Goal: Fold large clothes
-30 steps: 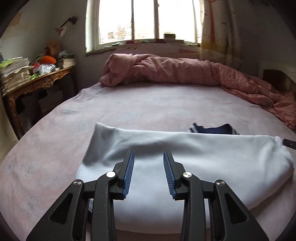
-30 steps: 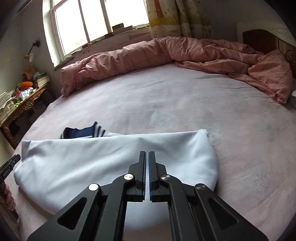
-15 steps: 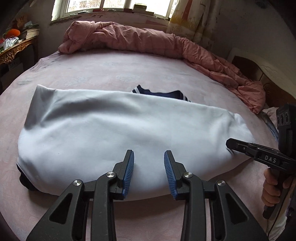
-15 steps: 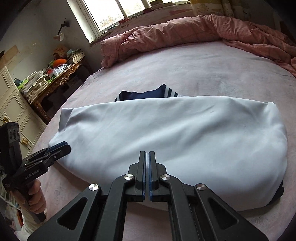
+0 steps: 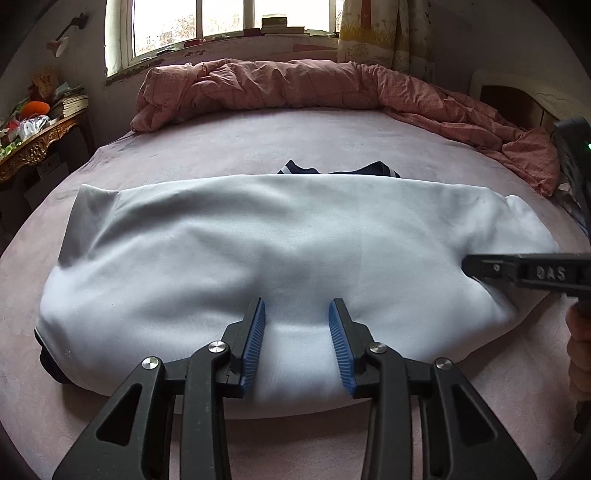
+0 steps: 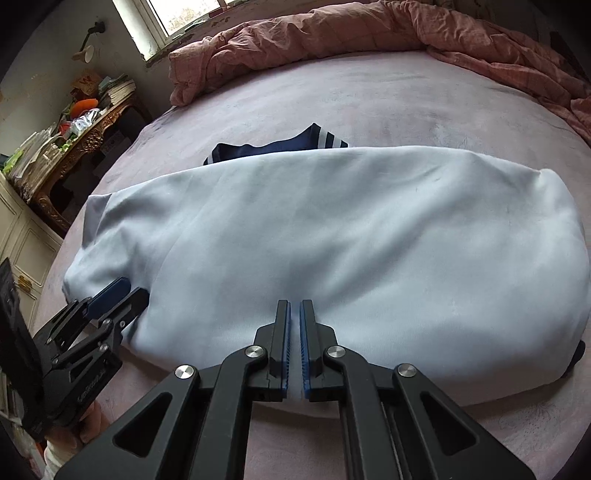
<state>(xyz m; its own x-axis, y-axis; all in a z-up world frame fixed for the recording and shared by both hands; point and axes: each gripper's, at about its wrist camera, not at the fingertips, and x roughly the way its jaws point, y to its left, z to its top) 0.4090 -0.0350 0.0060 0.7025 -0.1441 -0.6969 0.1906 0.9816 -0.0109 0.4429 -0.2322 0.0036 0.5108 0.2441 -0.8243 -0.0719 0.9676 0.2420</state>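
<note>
1. Bedroom: bed (image 5: 295,147) with mauve sheet, pink duvet (image 5: 295,85) bunched along the far edge under the window (image 5: 229,18), cluttered gilt side table (image 6: 74,147) at left.
2. Pale blue garment (image 5: 277,251) lies folded across the bed's near half, navy striped trim (image 6: 295,142) poking out at its far edge.
3. Left tongs (image 5: 297,310): part open, over the garment's near edge, gripping nothing.
4. Right tongs (image 6: 294,306): nearly closed, thin gap, nothing held, over the near edge.
</note>
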